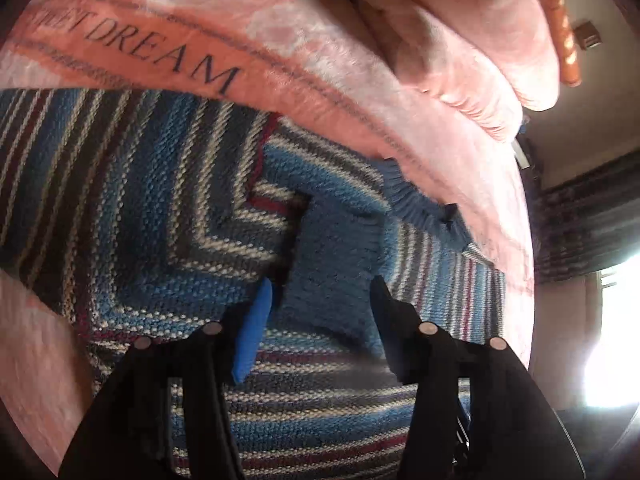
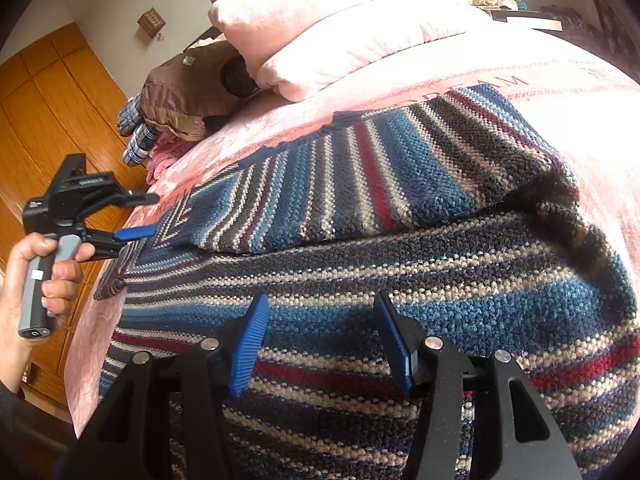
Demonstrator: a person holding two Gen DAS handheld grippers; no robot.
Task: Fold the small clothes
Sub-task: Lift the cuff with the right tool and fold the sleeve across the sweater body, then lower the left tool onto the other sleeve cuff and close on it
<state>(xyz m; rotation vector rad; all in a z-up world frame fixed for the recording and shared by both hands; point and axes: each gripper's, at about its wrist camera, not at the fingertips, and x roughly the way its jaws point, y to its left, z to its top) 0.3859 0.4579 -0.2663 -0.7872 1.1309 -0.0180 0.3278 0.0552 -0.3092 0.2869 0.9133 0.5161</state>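
Both claws (image 1: 322,280) (image 2: 318,300) gape above the striped sweater (image 2: 360,208); pink pillows (image 2: 328,28) lie beyond

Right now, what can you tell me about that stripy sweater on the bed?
The stripy sweater is a chunky knit in blue, dark grey, cream and red bands. It lies spread flat on the pink blanket, with one sleeve folded across its body. A ribbed blue edge shows in the left wrist view. Both grippers hover open just over it, the left gripper and the right gripper, neither pinching the wool.
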